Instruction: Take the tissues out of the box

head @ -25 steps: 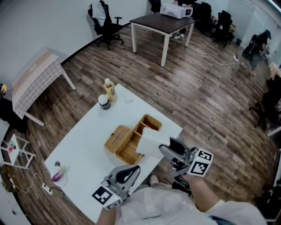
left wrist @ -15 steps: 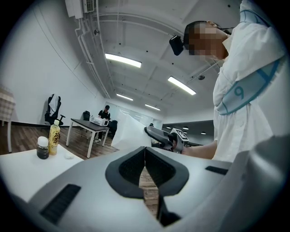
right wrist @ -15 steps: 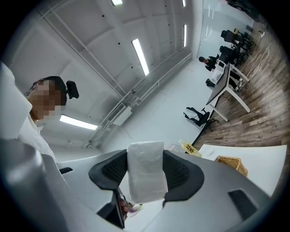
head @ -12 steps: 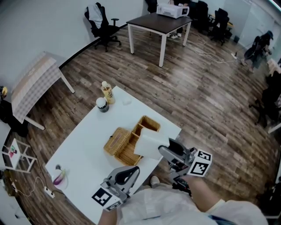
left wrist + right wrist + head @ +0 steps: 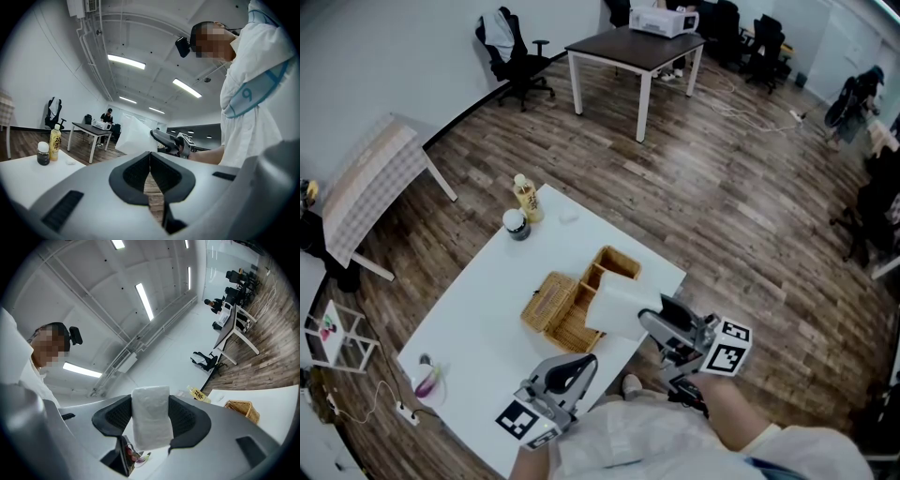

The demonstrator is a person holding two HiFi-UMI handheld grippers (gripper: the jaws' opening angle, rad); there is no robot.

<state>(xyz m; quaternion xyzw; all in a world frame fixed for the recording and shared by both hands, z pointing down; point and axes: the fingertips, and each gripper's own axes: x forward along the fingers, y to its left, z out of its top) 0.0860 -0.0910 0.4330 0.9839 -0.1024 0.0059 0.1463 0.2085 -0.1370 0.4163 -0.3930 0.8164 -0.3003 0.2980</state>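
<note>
My right gripper (image 5: pixel 654 323) pinches white rectangular tissue pack (image 5: pixel 150 420) mid-body: light, squashy, probably slippery; left gripper (image 5: pixel 150 174) jaws pressed together, empty.

White plastic-wrapped tissue pack (image 5: pixel 617 307) hangs upright over the open wicker box (image 5: pixel 623 255).

Open office, wood-plank floor (image 5: pixel 741 187)
White walls (image 5: pixel 384 56), ceiling strip lights (image 5: pixel 125 61) (long and bright), a dark-topped table (image 5: pixel 628 42) on white legs, a black office chair (image 5: pixel 508 49).
</note>
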